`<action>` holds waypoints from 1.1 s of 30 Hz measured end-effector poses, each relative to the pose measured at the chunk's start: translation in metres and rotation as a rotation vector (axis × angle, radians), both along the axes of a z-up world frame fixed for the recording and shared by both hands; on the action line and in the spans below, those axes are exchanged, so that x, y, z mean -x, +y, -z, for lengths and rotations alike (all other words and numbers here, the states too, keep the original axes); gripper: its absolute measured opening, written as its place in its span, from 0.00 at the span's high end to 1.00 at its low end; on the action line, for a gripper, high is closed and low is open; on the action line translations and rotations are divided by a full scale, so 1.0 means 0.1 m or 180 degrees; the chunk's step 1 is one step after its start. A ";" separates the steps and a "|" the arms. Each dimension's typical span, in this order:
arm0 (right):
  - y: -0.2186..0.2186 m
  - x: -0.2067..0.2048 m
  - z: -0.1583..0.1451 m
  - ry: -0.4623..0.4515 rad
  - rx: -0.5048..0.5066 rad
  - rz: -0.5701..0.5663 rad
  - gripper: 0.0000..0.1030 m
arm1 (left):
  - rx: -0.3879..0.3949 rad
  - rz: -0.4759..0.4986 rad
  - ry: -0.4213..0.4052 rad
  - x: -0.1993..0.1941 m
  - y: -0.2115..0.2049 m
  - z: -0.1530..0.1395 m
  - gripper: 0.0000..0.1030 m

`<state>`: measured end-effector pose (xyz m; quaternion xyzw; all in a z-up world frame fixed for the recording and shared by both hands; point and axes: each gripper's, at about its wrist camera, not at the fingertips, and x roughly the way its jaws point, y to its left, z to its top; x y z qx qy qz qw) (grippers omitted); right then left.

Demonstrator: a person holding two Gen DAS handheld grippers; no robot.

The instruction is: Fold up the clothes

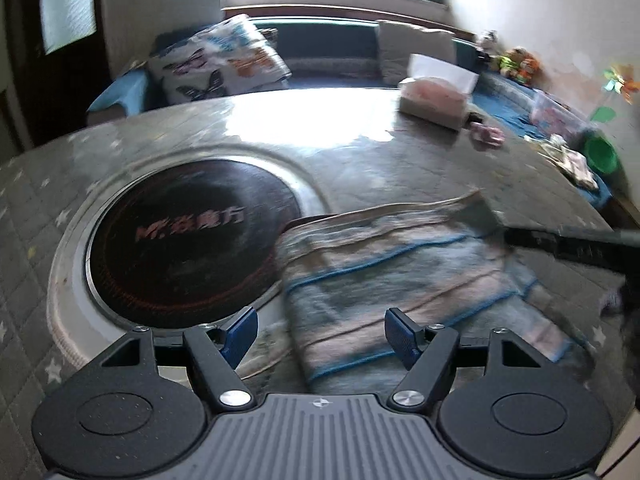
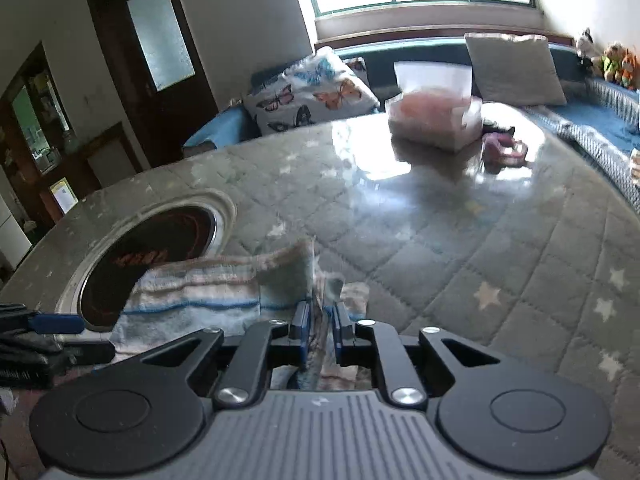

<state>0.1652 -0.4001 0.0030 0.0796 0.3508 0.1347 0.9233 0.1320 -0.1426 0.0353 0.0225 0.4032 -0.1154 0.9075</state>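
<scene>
1. The striped cloth (image 1: 400, 276) lies on the quilted, glossy-covered table (image 1: 360, 160), doubled into a thick, roughly rectangular pad. One corner overlaps the round black hotplate (image 1: 188, 236) set into the tabletop.
2. My left gripper (image 1: 320, 334) hovers over the near edge of the cloth with its blue pads spread wide and nothing between them.
3. My right gripper (image 2: 321, 326) has its pads drawn close on a bunched fold at the cloth's right end (image 2: 316, 280); that edge stands up between them.
4. Handling, as I judge it: soft, light terry-like fabric with no stiffness. It will sag and drape from any single hold. The layers may slide apart on the slick table cover.
5. Where to hold: at corners or along a hemmed edge, taking all layers at once. I would avoid the middle, where a pinch only puckers the top layer.
6. A tissue box (image 1: 436, 100) stands well apart at the far side.
</scene>
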 end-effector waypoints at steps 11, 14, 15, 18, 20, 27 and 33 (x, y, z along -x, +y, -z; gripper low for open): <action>0.19 0.35 -0.08 -0.0071 -0.0062 -0.0693 0.86 | -0.0022 0.0350 -0.0066 0.04 -0.32 0.01 0.47; 0.17 0.44 0.08 0.0038 0.0090 -0.0678 0.87 | -0.0024 0.0400 -0.0069 0.00 -0.36 0.00 0.50; 0.13 0.47 0.10 0.0050 0.0073 -0.0650 0.87 | -0.0021 0.0422 -0.0071 -0.02 -0.38 -0.01 0.50; 0.06 0.57 0.05 0.0004 0.0036 -0.0607 0.86 | -0.0011 0.0487 -0.0078 -0.07 -0.43 -0.02 0.51; 0.04 0.69 -0.03 -0.0094 0.0015 -0.0641 0.86 | -0.0004 0.0530 -0.0082 -0.10 -0.47 -0.03 0.54; 0.09 0.98 0.06 -0.0076 0.0149 -0.0790 0.87 | -0.0009 0.0737 -0.0051 -0.30 -0.69 0.08 0.67; -0.04 1.02 0.17 -0.0049 -0.0044 -0.0634 0.86 | -0.0131 0.0825 -0.0092 -0.42 -0.85 0.17 0.67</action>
